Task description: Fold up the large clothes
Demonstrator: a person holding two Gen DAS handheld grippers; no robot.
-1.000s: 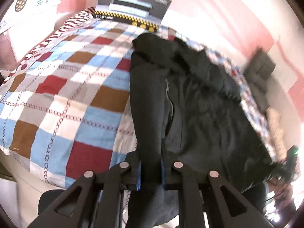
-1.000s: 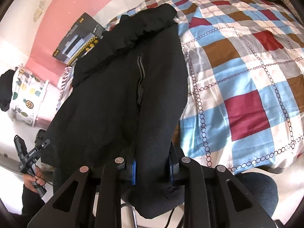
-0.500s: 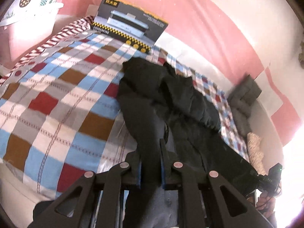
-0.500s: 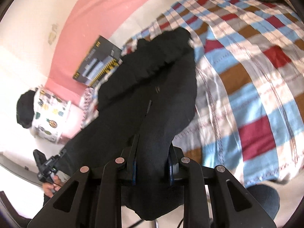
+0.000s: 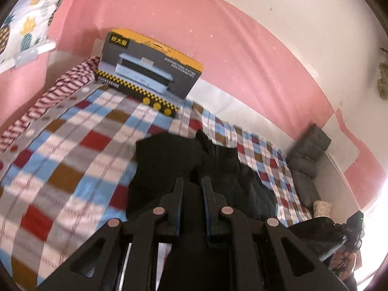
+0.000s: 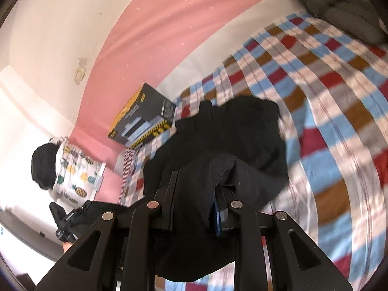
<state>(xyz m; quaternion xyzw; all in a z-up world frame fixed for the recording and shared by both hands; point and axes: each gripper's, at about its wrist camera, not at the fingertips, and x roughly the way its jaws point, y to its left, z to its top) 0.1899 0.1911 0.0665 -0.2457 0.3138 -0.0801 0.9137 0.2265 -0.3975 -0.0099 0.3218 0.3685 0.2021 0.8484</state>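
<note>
Left gripper (image 5: 192, 189): jaws narrowed, pinching black garment (image 5: 169, 165) fabric. Right gripper (image 6: 194, 194): jaws clamped on the same garment (image 6: 225, 140), which bunches ahead of both on the checked bedspread (image 5: 72, 160). Appliance box (image 5: 150, 72) beyond, against pink wall (image 5: 242, 48).

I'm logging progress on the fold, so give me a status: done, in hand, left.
Done: little to show; the black garment lies bunched on the checked bedspread, no flat fold visible. In hand: the left gripper and the right gripper each pinch an edge of it, raised off the bed. Left: lay that edge over, flatten, finish the remaining folds.
</note>
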